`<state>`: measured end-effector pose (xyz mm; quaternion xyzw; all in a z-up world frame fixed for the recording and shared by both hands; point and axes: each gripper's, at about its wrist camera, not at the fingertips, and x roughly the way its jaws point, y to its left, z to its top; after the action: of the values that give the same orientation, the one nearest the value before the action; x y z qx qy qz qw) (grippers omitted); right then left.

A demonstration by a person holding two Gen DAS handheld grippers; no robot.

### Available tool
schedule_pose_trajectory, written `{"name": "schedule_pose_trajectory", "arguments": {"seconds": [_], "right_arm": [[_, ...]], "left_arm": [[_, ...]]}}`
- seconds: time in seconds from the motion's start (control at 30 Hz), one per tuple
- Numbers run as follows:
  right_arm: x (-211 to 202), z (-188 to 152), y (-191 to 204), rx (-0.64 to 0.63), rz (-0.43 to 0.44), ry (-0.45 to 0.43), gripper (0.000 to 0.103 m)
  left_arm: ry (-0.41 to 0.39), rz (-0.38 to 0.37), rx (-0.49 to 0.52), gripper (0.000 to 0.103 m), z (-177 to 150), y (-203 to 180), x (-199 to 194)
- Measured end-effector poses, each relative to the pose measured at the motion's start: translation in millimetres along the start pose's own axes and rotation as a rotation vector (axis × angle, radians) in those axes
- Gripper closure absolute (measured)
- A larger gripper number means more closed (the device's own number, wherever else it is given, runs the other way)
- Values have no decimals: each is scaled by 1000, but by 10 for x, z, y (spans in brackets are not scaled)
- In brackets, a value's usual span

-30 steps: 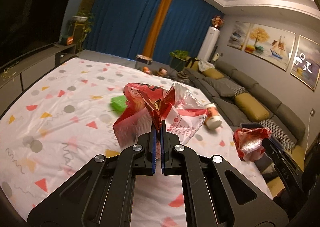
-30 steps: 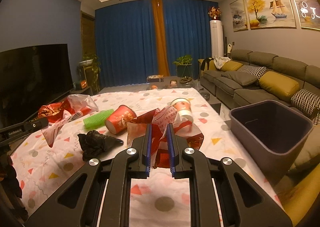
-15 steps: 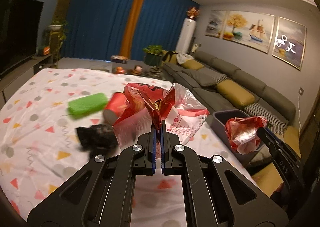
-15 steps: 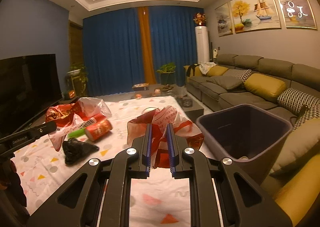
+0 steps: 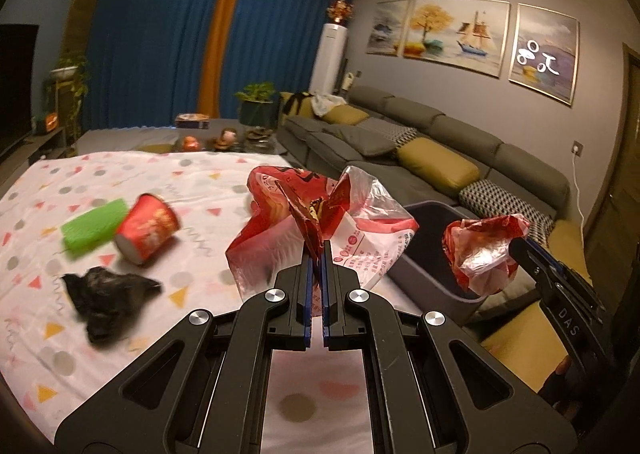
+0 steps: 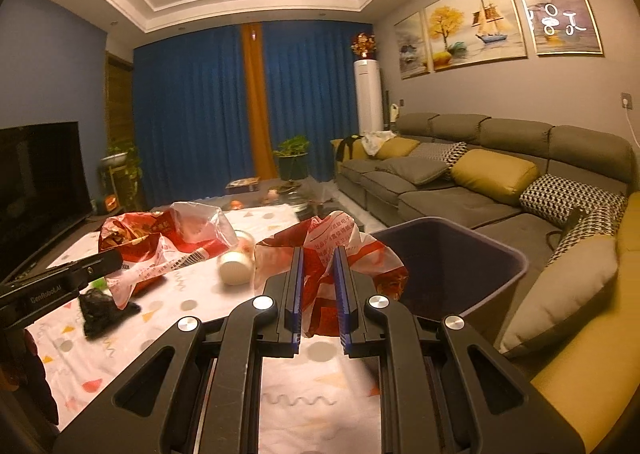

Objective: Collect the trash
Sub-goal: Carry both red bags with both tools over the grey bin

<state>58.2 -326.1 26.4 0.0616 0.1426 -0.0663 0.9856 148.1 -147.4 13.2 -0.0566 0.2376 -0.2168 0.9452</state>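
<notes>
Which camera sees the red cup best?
The left wrist view: the red cup lies on its side in full sight beside the green roll. In the right wrist view I cannot find it; the left gripper's bag likely hides it.

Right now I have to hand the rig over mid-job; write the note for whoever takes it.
Left tool: shut on a red and clear plastic bag, held above the table.
Right tool: shut on a crumpled red and white bag, held near the grey bin that stands between table and sofa.
Done: both bags are lifted off the table; neither is in the bin yet.
Left on the table: red paper cup, green roll, black crumpled bag, pale cup lying on its side.
Next, probably: drop both bags in the bin, then return for the rest.
</notes>
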Motion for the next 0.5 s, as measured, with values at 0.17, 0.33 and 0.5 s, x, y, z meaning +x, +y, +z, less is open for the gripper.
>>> {"name": "schedule_pose_trajectory", "arguments": {"seconds": [0.17, 0.33, 0.5], "right_arm": [[67, 56, -255, 23, -61, -14, 87], [138, 91, -533, 55, -116, -18, 87], [249, 80, -669, 82, -143, -10, 87]], "left_arm": [[2, -51, 26, 101, 87, -308, 205], [4, -102, 57, 101, 150, -600, 437], [24, -128, 65, 101, 168, -775, 705]]}}
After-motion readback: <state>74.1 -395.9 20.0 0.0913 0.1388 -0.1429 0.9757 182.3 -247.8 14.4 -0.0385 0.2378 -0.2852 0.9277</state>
